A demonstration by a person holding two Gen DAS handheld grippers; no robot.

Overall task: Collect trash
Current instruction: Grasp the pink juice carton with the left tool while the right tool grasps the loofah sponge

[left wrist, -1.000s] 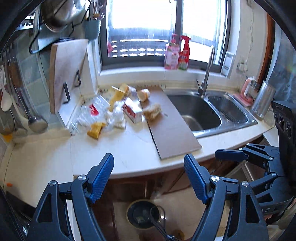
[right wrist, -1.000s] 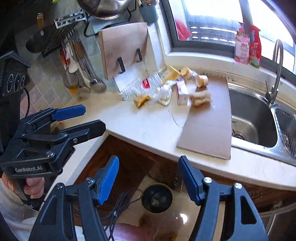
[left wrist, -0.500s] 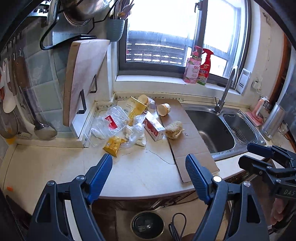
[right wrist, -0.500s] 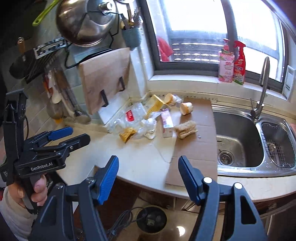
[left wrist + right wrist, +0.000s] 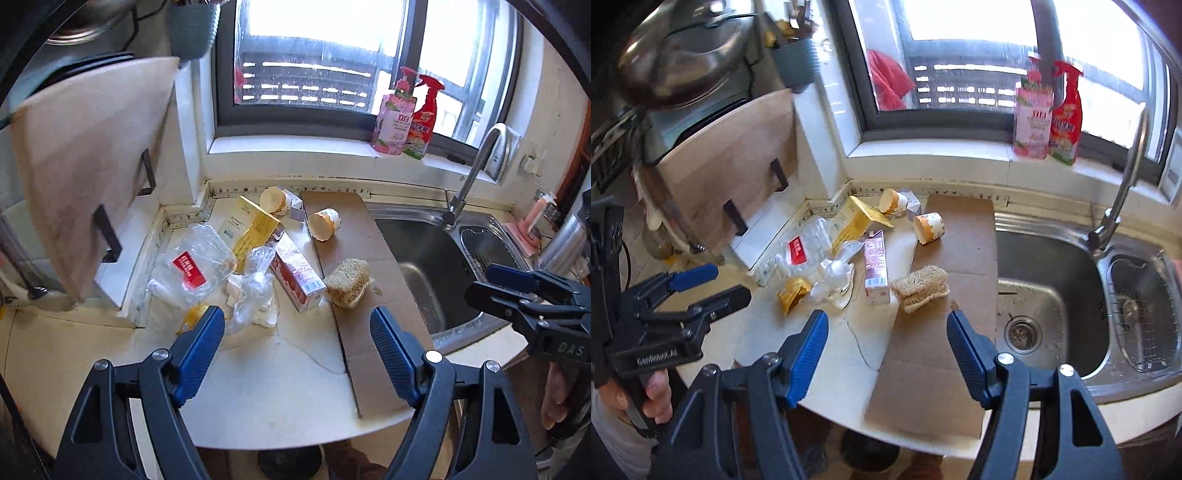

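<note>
- Hovering above the front edge of the pale desk (image 5: 258,387), the left claw (image 5: 297,350) has its blue pads spread wide with nothing between them.
- The right claw (image 5: 886,350) is likewise wide and empty, over the near end of a flat cardboard sheet (image 5: 953,350) that lies just beside the steel sink (image 5: 1045,295).
- Trash sits in a loose heap toward the back corner of the desk, under the window: a crushed clear plastic bottle (image 5: 192,266) with a red label, a yellow carton (image 5: 255,229), a pink-and-white drink carton (image 5: 299,277), crumpled clear plastic wrap (image 5: 255,291), and a small orange wrapper (image 5: 793,291).
- On the cardboard sheet lie a block of dry noodles (image 5: 349,282) and a tipped paper cup (image 5: 325,223); a second paper cup (image 5: 273,199) lies behind the cartons.
- A wooden cutting board (image 5: 92,158) leans on its rack at the left.
</note>
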